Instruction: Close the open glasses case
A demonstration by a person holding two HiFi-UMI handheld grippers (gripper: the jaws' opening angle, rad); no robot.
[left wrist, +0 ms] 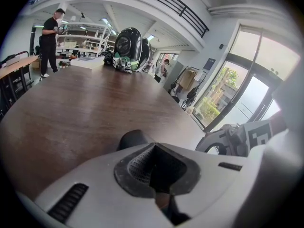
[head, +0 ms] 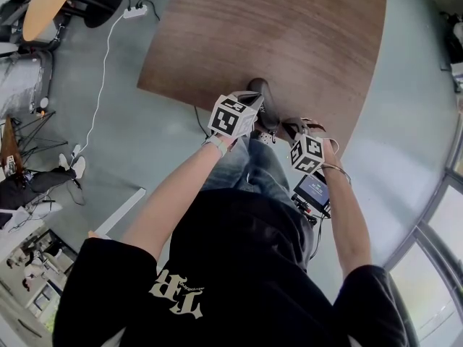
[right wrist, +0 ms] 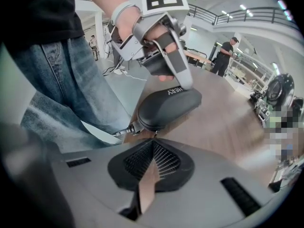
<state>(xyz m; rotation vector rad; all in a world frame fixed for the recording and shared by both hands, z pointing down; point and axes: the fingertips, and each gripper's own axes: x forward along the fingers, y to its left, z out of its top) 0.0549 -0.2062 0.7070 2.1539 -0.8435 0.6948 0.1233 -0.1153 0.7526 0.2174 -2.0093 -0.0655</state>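
I am watching the case (right wrist: pixel 168 108) lying at the near edge of the desk (head: pixel 275 27), its lid looking down. My left gripper (right wrist: pixel 184 80) is resting its tip on the lid, jaws pressed together. My right gripper (right wrist: pixel 153 158) is hovering just beside the case, jaws together and gripping nothing.

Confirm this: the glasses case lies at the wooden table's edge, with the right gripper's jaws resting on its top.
Wrong gripper: the right gripper view shows the left gripper, jaws resting on top of the glasses case at the edge of the wooden table.
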